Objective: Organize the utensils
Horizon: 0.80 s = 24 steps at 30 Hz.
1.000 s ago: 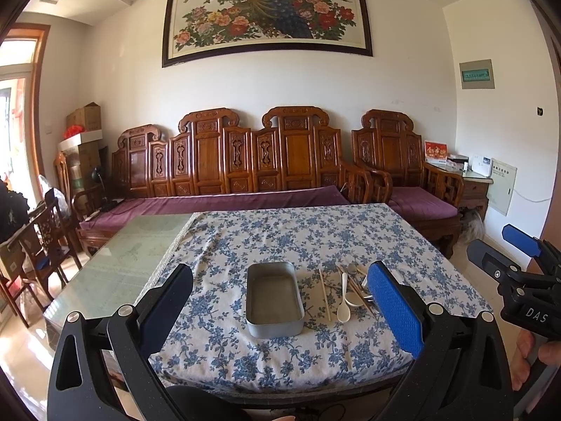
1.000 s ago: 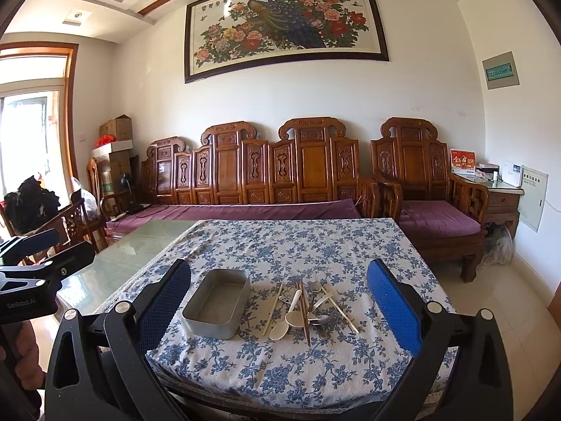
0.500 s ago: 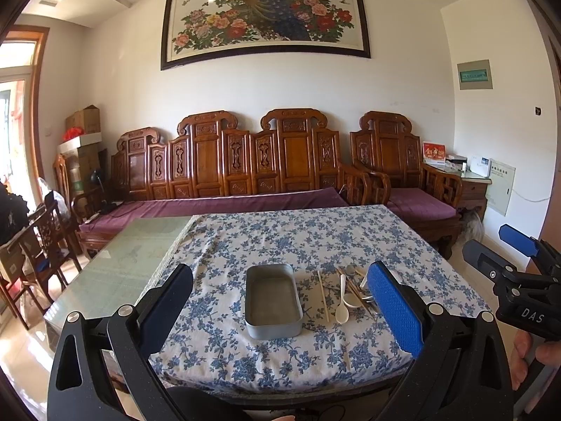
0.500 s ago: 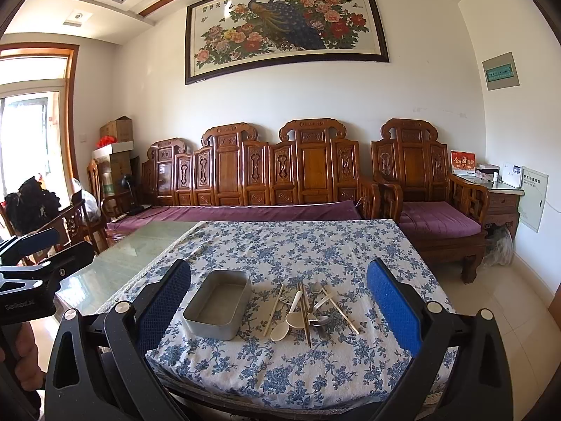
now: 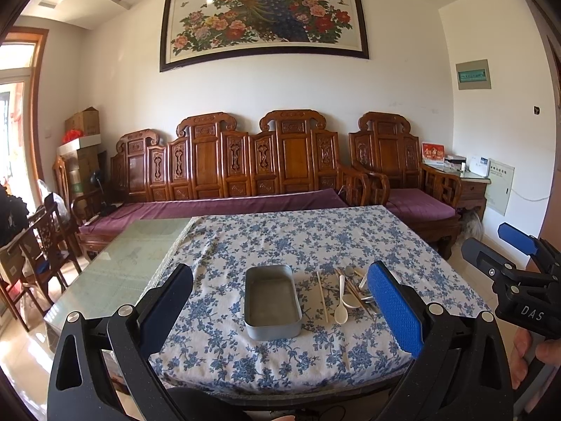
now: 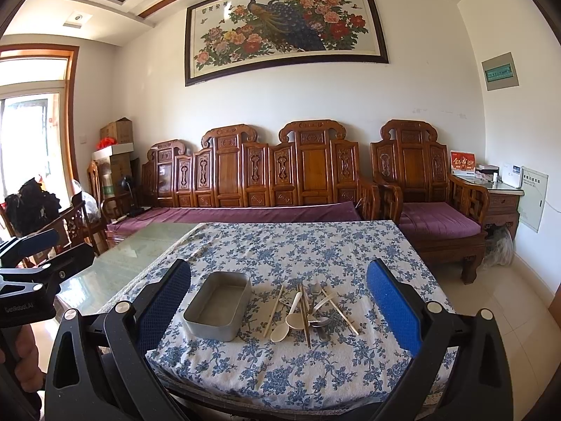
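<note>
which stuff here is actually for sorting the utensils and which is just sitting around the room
For the job:
metal tin, empty
white spoons
chopsticks
metal spoons
left gripper and right gripper, both open

Just lying about:
floral tablecloth
wooden sofa
peacock painting
cardboard boxes

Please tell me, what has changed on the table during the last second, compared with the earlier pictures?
Almost nothing. The left gripper and right gripper stay open, off the table, holding nothing; the views only drift slightly. The metal tray stays empty, and the utensils stay piled beside it.
</note>
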Motion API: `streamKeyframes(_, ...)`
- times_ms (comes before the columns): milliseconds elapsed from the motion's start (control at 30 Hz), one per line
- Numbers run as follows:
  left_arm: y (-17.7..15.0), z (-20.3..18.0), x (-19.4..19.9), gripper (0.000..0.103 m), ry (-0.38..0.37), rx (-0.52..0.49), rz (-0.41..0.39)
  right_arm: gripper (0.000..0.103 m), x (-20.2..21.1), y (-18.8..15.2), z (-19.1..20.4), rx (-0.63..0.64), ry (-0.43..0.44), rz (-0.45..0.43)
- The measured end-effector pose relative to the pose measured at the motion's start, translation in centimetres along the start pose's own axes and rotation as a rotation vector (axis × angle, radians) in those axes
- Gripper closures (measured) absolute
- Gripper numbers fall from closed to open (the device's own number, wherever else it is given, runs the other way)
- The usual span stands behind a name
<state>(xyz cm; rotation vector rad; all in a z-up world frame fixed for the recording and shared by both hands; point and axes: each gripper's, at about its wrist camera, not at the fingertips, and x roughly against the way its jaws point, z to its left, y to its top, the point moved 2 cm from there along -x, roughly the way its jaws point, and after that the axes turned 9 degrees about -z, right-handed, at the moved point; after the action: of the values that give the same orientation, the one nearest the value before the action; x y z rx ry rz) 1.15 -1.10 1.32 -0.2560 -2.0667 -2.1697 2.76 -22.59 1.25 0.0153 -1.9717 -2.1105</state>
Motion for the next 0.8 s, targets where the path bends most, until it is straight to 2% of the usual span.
streamKeyframes(400, -0.6, -0.3, -0.5, 0.006, -0.009, -0.001, 0.017, 0.002, -0.1, 0.2, -0.2, -0.001, 0.000, 0.008)
streamKeyframes(800, -4.5, -0.1, -5.6, 0.006, -0.045, -0.010, 0.153, 0.002, -3.6, -3.3, -1.7, 0.005, -0.013, 0.062)
